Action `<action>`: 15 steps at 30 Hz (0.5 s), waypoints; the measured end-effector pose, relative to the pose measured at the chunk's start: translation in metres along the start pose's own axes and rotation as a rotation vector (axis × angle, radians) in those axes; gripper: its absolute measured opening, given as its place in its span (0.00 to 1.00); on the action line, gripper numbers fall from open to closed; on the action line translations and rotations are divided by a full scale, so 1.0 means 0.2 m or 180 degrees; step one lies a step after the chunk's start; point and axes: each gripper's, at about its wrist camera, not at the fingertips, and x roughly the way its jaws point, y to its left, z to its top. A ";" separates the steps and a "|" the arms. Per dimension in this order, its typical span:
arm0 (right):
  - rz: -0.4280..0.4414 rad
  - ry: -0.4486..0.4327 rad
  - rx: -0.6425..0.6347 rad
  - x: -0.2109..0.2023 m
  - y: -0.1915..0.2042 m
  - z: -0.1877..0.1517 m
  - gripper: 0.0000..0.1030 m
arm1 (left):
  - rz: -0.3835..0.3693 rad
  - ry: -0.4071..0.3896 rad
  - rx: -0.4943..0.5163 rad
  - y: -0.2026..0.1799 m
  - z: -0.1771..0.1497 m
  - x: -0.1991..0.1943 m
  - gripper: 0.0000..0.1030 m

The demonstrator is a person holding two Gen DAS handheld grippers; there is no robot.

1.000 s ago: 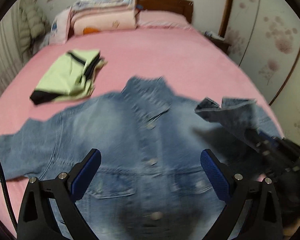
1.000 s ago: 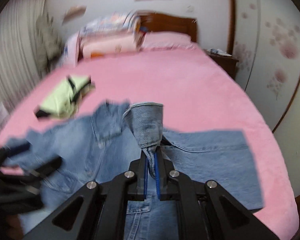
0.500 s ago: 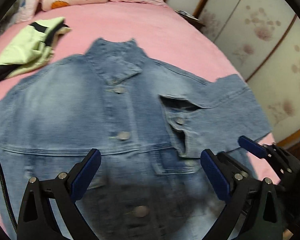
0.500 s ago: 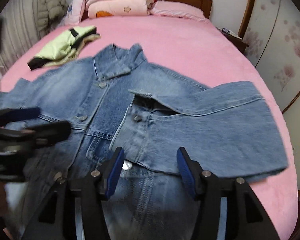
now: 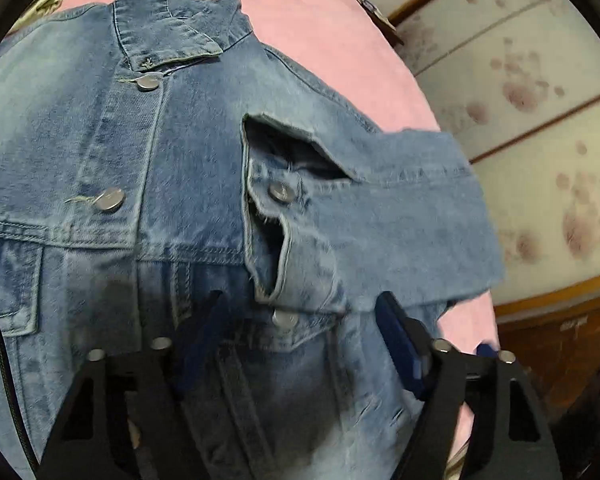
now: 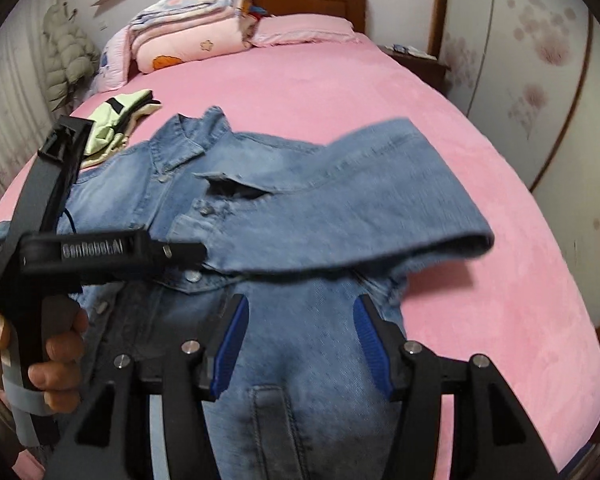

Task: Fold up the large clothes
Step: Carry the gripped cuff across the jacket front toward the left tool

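Observation:
A blue denim jacket (image 5: pixel 180 160) lies front-up and buttoned on the pink bed (image 6: pixel 340 92). Its sleeve (image 6: pixel 360 200) is folded across the chest, with the cuff (image 5: pixel 284 240) near the pocket flap. My left gripper (image 5: pixel 300 344) hovers low over that flap just below the cuff. Its jaws are closing and blurred, with denim beneath them and nothing pinched that I can see. From the right wrist view the left gripper (image 6: pixel 188 252) reaches in from the left, held by a hand (image 6: pixel 52 352). My right gripper (image 6: pixel 300 340) stands open over the jacket's lower front, holding nothing.
A folded green and black garment (image 6: pixel 120 120) lies beyond the jacket's collar. Stacked quilts (image 6: pixel 188 40) and a pillow (image 6: pixel 304 28) sit at the headboard. A nightstand (image 6: pixel 416 60) and floral wardrobe doors (image 5: pixel 520 120) flank the bed's right side. A puffer coat (image 6: pixel 66 60) hangs at left.
The right gripper opened and let go of the sleeve cuff, which now lies across the chest, then drew back toward the hem. The left gripper dropped closer to the jacket and its jaws narrowed.

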 end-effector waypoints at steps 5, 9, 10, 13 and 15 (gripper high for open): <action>-0.0003 0.0032 0.0126 0.04 -0.07 -0.03 0.53 | -0.0072 0.0058 -0.0286 0.00 0.06 0.10 0.20; -0.0015 0.0005 0.0209 0.04 -0.11 -0.03 0.53 | 0.0176 -0.0009 -0.0170 -0.10 0.08 0.12 0.09; -0.0021 -0.0001 0.0222 0.04 -0.12 -0.04 0.53 | 0.0272 -0.0055 -0.0068 -0.15 0.09 0.10 0.08; -0.0073 0.0022 0.0250 0.04 -0.15 -0.04 0.53 | 0.0565 -0.0365 0.0339 -0.31 0.13 -0.02 0.07; -0.0073 0.0053 0.0305 0.04 -0.18 -0.04 0.53 | 0.0682 -0.0643 0.0555 -0.41 0.17 -0.13 0.07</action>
